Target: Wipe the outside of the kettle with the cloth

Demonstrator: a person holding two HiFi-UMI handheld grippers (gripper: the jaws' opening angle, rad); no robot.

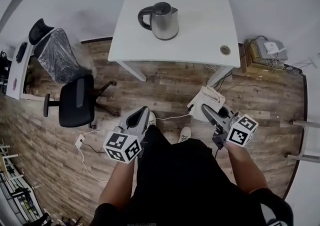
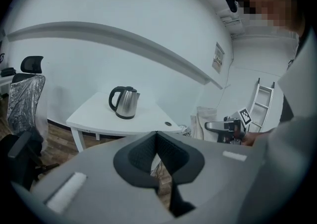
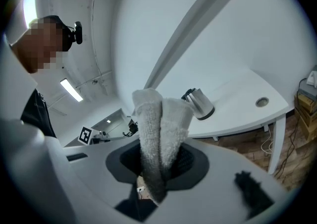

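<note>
On the tabletop (image 1: 200, 30) well ahead, the kettle (image 1: 160, 20) stands upright, forward and left of the right tongs (image 1: 207, 110), which clamp the cloth (image 1: 206, 97), and nearer the left tongs (image 1: 141, 115), closed on nothing.

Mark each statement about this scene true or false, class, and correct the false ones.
1. The stainless-steel kettle with a black handle stands on the white table. True.
2. The right gripper is empty. False: its jaws are shut on the white fluffy cloth.
3. The cloth is touching the kettle. False: it is held apart from the kettle, over the wooden floor.
4. The left gripper has its jaws together with nothing between them. True.
</note>
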